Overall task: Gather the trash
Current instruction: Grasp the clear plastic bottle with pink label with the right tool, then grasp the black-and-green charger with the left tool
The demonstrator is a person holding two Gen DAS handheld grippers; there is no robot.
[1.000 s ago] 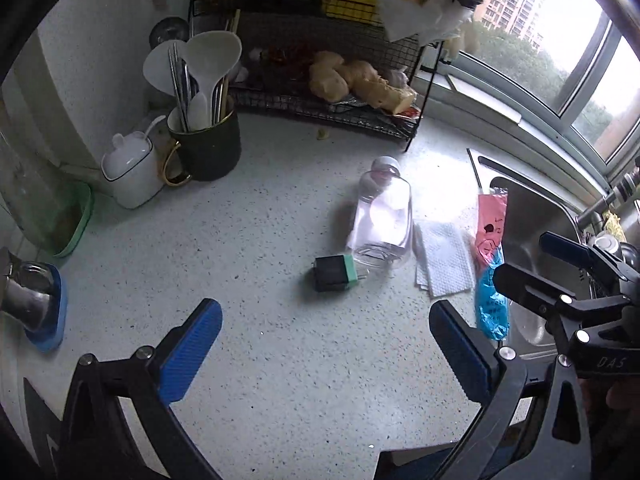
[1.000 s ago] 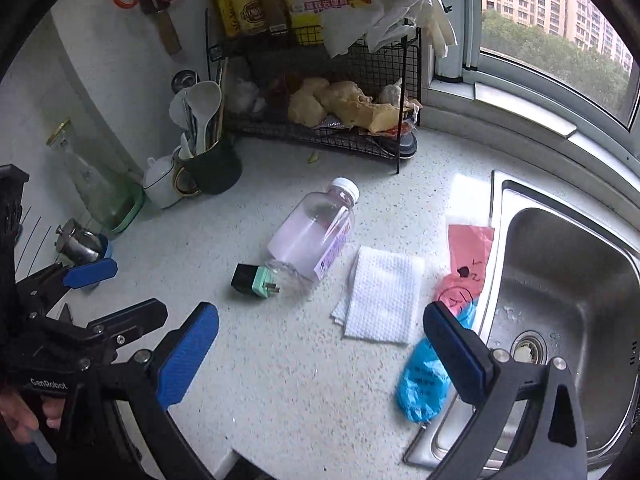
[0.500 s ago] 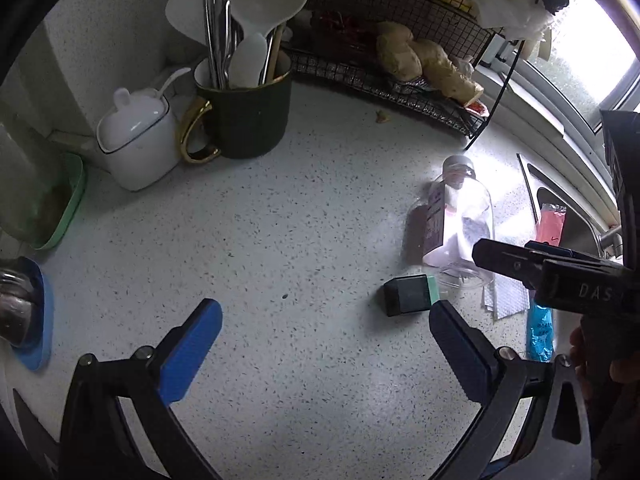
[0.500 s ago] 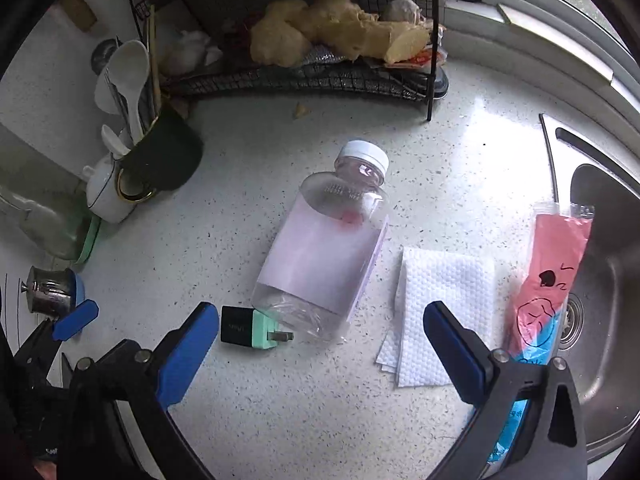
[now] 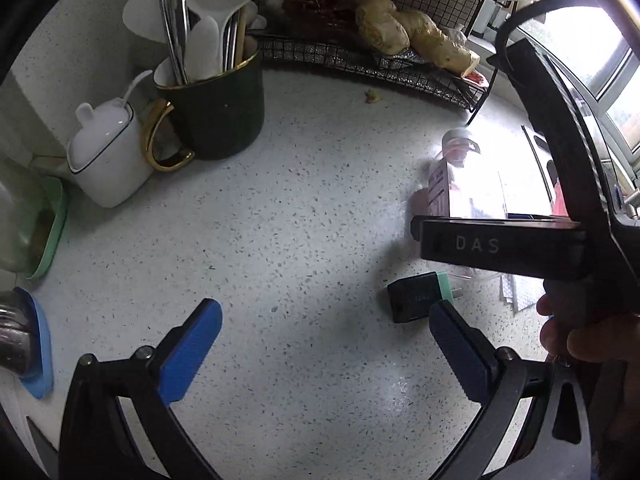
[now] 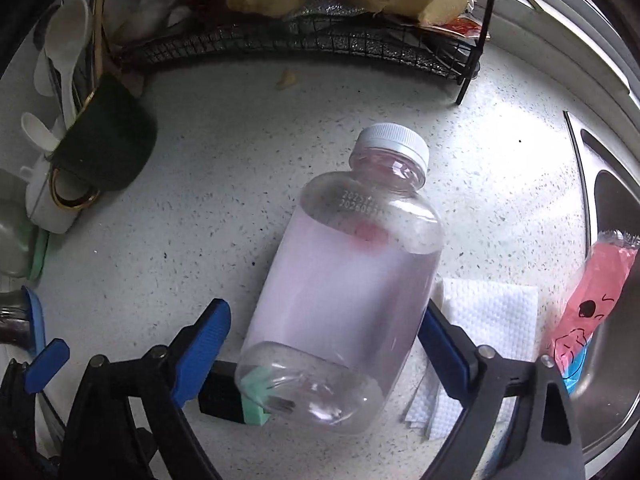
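A clear plastic bottle (image 6: 344, 280) with a white cap lies on the speckled counter. My right gripper (image 6: 326, 344) points down over it with the bottle's lower half between the closing jaws. The right pad (image 6: 440, 344) is at the bottle's side and the left pad (image 6: 208, 336) stands a little off it. A white paper towel (image 6: 488, 320), a pink wrapper (image 6: 592, 292) and a blue bag (image 6: 574, 372) lie to the bottle's right. My left gripper (image 5: 326, 336) hangs open over bare counter, a black and green charger (image 5: 420, 296) by its right finger.
A wire rack (image 6: 320, 40) holding ginger stands at the back. A dark mug of utensils (image 5: 216, 108), a white lidded pot (image 5: 108, 152) and a green dish (image 5: 44, 232) stand at the left. The steel sink (image 6: 616, 320) lies to the right. The right tool's black body (image 5: 500, 246) hides part of the bottle.
Both grippers have sunk toward the counter. The right one has come down over the bottle and its jaws have narrowed. In the left view the right tool now crosses in front of the bottle.
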